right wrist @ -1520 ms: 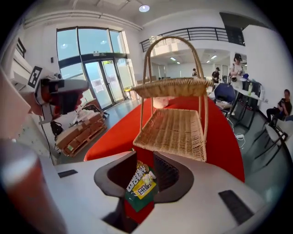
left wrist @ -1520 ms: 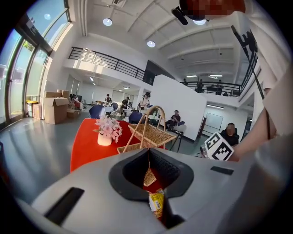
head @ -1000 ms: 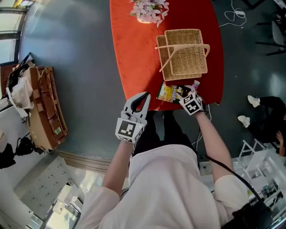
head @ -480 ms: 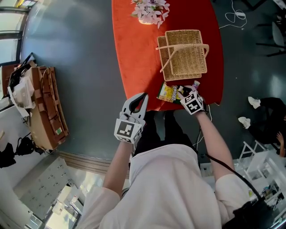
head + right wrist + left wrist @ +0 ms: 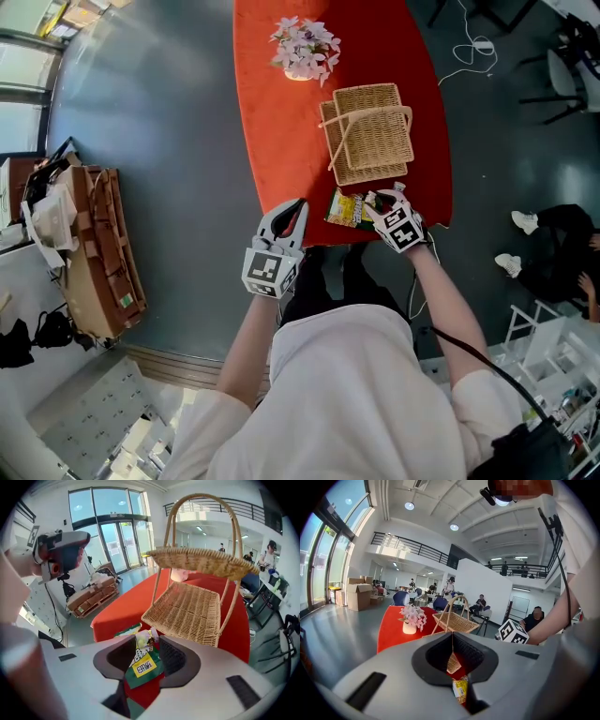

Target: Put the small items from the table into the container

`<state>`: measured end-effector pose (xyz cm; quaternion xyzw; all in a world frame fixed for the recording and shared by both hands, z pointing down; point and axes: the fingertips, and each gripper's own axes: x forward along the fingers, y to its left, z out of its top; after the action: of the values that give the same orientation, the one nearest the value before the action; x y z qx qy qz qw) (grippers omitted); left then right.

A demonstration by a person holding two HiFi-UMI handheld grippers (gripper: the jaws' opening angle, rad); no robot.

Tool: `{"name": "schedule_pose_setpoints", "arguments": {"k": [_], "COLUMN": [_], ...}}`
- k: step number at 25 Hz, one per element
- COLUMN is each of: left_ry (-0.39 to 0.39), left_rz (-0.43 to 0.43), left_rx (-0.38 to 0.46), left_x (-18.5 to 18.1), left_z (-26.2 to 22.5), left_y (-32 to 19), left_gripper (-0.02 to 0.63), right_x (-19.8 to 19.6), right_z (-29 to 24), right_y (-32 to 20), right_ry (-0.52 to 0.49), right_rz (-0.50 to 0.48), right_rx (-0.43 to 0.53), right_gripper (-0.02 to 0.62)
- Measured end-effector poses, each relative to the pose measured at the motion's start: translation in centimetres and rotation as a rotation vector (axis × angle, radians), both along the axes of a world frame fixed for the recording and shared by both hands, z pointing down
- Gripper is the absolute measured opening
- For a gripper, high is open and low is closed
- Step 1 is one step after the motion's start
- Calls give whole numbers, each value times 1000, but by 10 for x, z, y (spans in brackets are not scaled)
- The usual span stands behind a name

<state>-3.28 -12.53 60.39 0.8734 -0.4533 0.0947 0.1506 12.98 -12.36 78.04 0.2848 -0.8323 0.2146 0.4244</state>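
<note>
So, small green packet [image 5: 143, 666] w/ a yellow label sits between the R gripper's [image 5: 146, 644] jaws. They're clamped on it, fairly wide apart, at the near edge of the tabletop [image 5: 281, 122], just in front of the wicker basket [image 5: 367, 131]. The basket stands mid-table toward the right edge, handle up. A 2nd yellow-green snack packet [image 5: 345, 208] lies flat at the near edge, between the basket and the edge, just beside the R gripper. L gripper [image 5: 298, 204] has its jaws together w/ nothing in them. It's held off the tabletop's near left corner, over grey floor [image 5: 159, 141], touching nothing. Flower pot [image 5: 305, 47] is at the far end.
</note>
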Motion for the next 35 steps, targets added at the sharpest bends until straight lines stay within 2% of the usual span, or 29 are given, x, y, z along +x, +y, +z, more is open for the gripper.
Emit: {"name": "schedule_pose_setpoints", "arguments": {"k": [9, 13, 19, 25, 35], "left_ry": [11, 18, 25, 36, 29], "left_rz": [38, 43, 38, 14, 8], "left_rx": [70, 103, 135, 129, 135], "left_x": [11, 12, 12, 9, 6], "left_z": [-40, -58, -77, -83, -86], "left_y": [-20, -33, -49, -67, -86], "left_gripper": [8, 8, 8, 8, 8], "right_x": [-8, -8, 5, 23, 43], "right_z": [-70, -105, -145, -164, -158], "right_y": [-5, -19, -54, -91, -117], "right_ry": [-77, -147, -177, -179, -142], "right_rz": [-3, 45, 114, 240, 337], "right_rx": [70, 108, 196, 265, 254], "right_gripper": [165, 165, 164, 164, 166]}}
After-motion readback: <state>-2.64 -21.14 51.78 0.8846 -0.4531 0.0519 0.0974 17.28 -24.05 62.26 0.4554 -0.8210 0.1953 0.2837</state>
